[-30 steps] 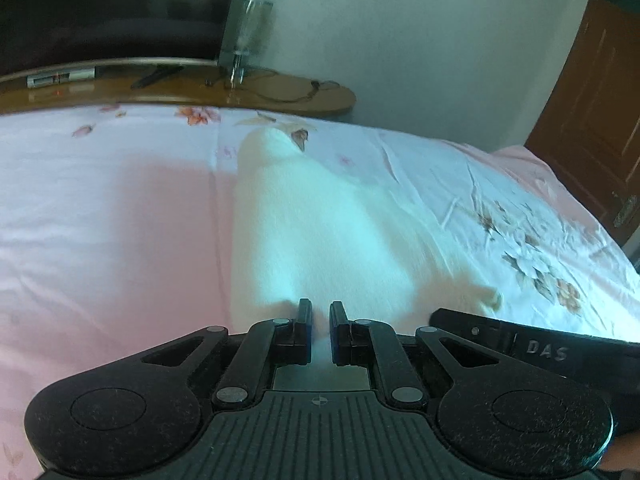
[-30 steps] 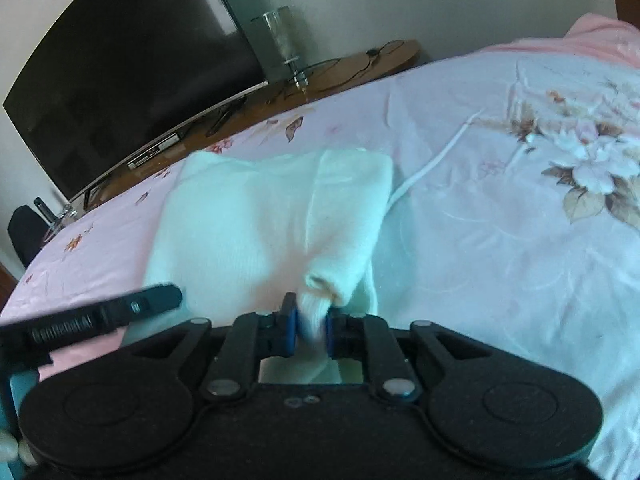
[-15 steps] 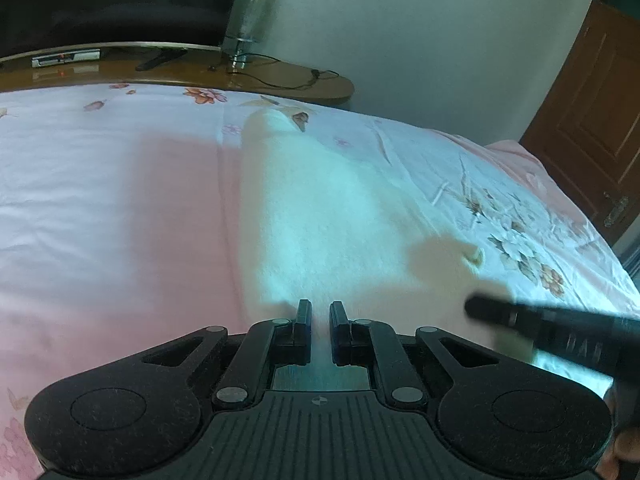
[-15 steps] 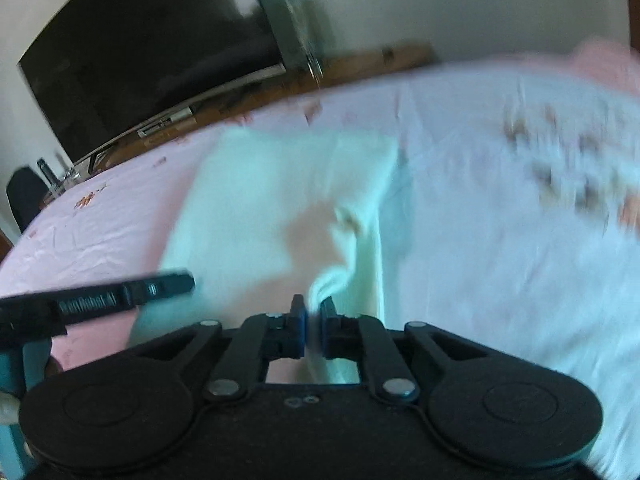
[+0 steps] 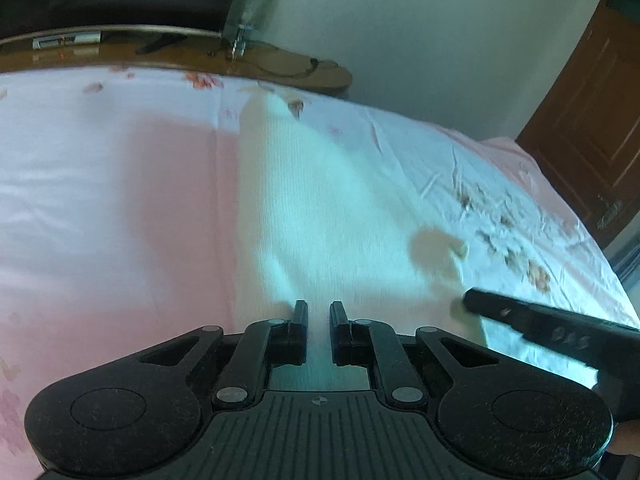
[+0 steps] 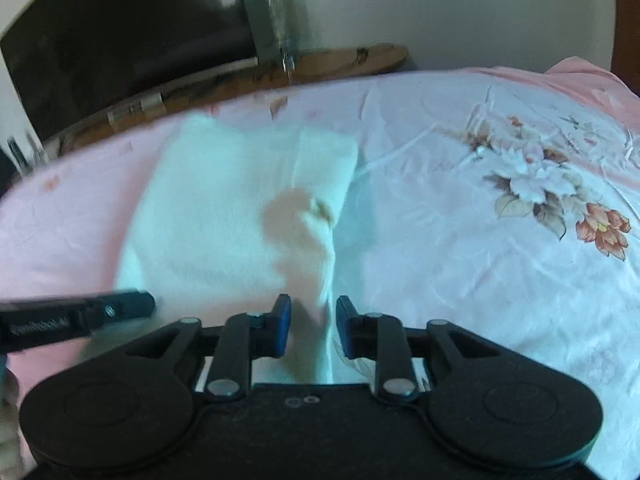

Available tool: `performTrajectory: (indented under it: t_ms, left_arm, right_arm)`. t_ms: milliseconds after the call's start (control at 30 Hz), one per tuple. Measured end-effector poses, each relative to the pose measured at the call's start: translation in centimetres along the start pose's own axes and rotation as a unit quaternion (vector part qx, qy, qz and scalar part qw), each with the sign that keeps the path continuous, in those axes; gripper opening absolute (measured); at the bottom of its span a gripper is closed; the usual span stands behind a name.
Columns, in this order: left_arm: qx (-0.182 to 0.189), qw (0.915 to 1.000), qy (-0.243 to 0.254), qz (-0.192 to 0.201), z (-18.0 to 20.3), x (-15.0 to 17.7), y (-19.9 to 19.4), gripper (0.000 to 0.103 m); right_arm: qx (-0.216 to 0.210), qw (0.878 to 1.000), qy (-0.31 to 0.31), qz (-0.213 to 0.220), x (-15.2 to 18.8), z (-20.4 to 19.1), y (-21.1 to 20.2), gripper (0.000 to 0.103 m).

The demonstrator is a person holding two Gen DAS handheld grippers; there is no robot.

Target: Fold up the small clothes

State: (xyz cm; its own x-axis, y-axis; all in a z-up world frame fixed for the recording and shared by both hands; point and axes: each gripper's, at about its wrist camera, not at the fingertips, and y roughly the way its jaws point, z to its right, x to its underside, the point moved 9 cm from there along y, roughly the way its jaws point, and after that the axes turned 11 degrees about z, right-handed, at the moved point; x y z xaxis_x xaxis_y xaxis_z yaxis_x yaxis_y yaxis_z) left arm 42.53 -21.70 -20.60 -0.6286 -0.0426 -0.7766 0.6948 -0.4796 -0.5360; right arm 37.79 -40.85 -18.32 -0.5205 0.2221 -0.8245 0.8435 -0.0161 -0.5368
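Observation:
A small white garment [image 5: 320,208] lies folded lengthwise on the pink floral bedsheet [image 5: 112,200]. In the left wrist view my left gripper [image 5: 319,314] is shut on the garment's near edge, and cloth shows in the narrow slit between its black pads. In the right wrist view the garment [image 6: 224,200] has a raised, pinched fold at its right side. My right gripper [image 6: 313,312] has its blue pads around the near end of that fold. Its jaws are opening and the pads stand clear of the cloth. The right gripper's finger [image 5: 540,324] shows at the lower right of the left view.
The bedsheet [image 6: 480,280] stretches right, with printed flowers [image 6: 532,184]. Beyond the bed stand a wooden TV stand [image 5: 280,68], a dark television [image 6: 120,40] and a glass vase [image 5: 248,12]. A brown door [image 5: 592,120] is at the right.
The right gripper, shut on the garment's pinched fold before, has opened off it and drawn back a little. The left gripper stayed shut on the near edge.

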Motion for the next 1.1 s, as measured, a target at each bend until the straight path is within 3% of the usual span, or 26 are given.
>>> performTrajectory:
  t_ms: [100,233,600,733,1100]
  left_arm:
    - [0.0,0.9999,0.0,0.011,0.1,-1.7,0.4,0.009]
    - [-0.001,0.9998,0.001,0.022,0.4,-3.7,1.9,0.009]
    - [-0.035,0.9991,-0.006,0.024,-0.9,-6.5,8.1,0.009]
    - [-0.037,0.999,-0.014,0.021,-1.2,-6.9,9.8,0.009]
    - [-0.046,0.9981,-0.026,0.033,-1.6,-8.3,11.9,0.009]
  right_arm:
    - [0.0,0.999,-0.016,0.04,-2.5,-0.9,-0.3,0.026]
    - [-0.001,0.998,-0.035,0.051,-4.5,-1.9,1.7,0.026]
    - [0.009,0.998,-0.037,0.04,-6.8,-2.4,9.6,0.026]
    - [0.024,0.998,-0.05,0.007,-5.0,-1.2,12.8,0.025]
    - [0.016,0.998,-0.052,0.04,-7.1,-1.7,13.9,0.026]
